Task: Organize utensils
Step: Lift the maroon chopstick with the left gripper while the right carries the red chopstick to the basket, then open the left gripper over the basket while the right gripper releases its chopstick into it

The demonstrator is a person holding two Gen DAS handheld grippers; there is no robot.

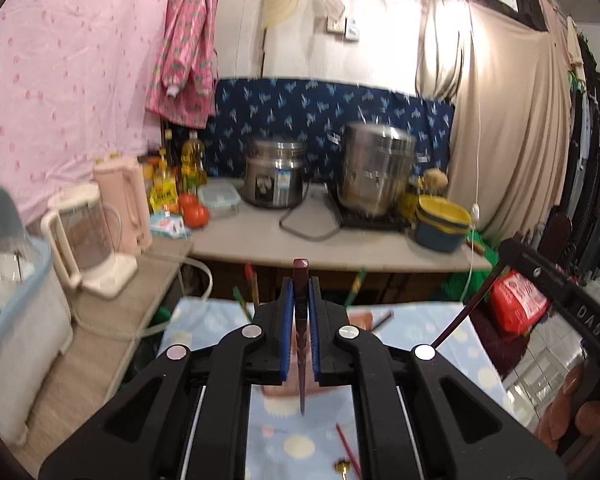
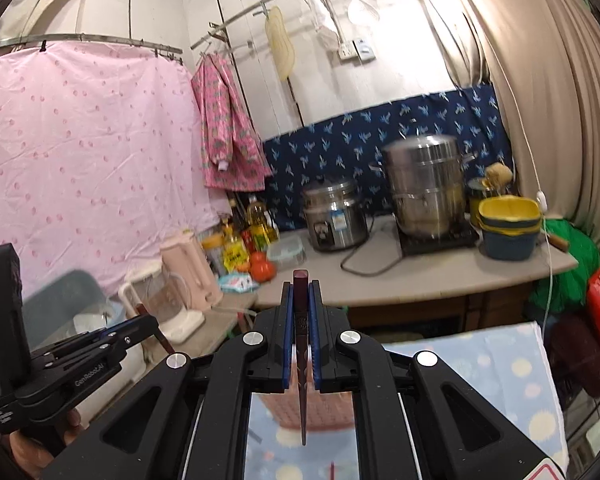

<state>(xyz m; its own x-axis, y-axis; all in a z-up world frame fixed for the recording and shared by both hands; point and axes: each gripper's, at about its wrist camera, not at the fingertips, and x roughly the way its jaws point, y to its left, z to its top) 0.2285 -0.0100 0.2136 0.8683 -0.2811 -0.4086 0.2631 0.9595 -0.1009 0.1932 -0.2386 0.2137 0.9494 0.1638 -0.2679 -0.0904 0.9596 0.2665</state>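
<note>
My left gripper (image 1: pixel 300 285) is shut on a dark red chopstick (image 1: pixel 301 276), which stands up between the blue pads and runs down past the jaws. My right gripper (image 2: pixel 300 289) is shut on a matching dark red chopstick (image 2: pixel 300 280), held the same way. Both are raised above a table covered in a blue dotted cloth (image 2: pixel 500 364). A pink basket (image 2: pixel 328 412) sits on that cloth below the right gripper. In the right wrist view the left gripper (image 2: pixel 146 322) shows at the left, held by a hand. Loose chopsticks lie on the cloth, one of them red (image 1: pixel 348 446).
Behind the table is a counter (image 1: pixel 260 240) with a rice cooker (image 1: pixel 274 178), a tall steel pot (image 1: pixel 374 172), two kettles (image 1: pixel 84 236), tomatoes (image 1: pixel 194 208), oil bottles and a yellow-and-blue basin (image 1: pixel 440 220). Curtains hang at the left and right.
</note>
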